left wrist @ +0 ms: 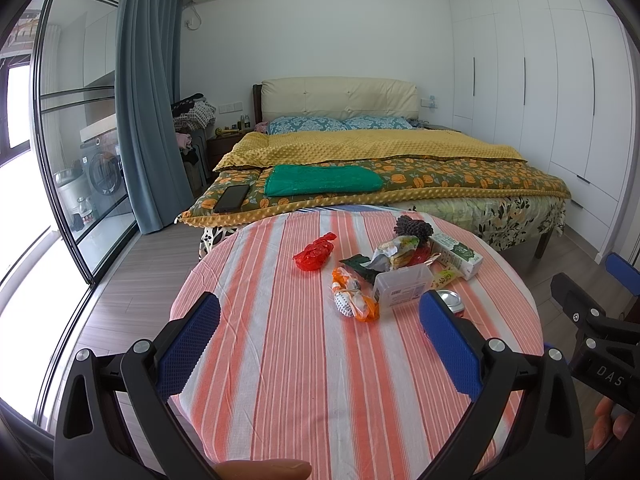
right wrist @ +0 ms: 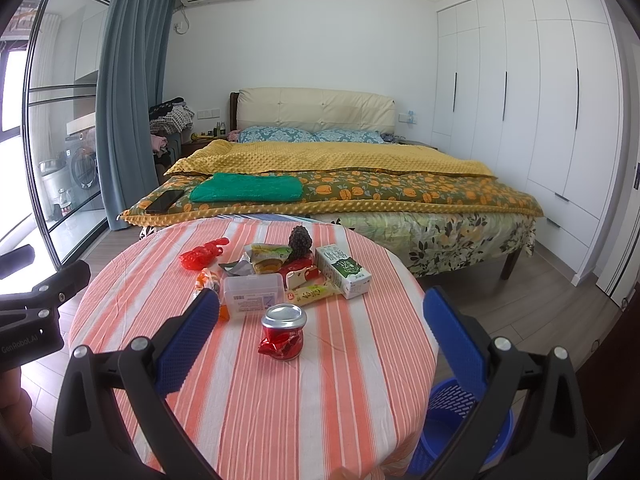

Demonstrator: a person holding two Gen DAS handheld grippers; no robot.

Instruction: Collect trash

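Trash is seen piled on the striped counter (right wrist: 340, 380): a crushed red can (right wrist: 283, 332) at the centre of the right wrist view, with a clear plastic box (right wrist: 252, 294) at 11 o'clock from it and a milk carton (right wrist: 343, 270) at 1 o'clock. Both the left gripper (left wrist: 320, 344) and the right gripper (right wrist: 322, 344) are held above the counter with jaws wide apart and nothing between them. A blue basket (right wrist: 464, 420) is seen on the floor at 4 o'clock from the can.
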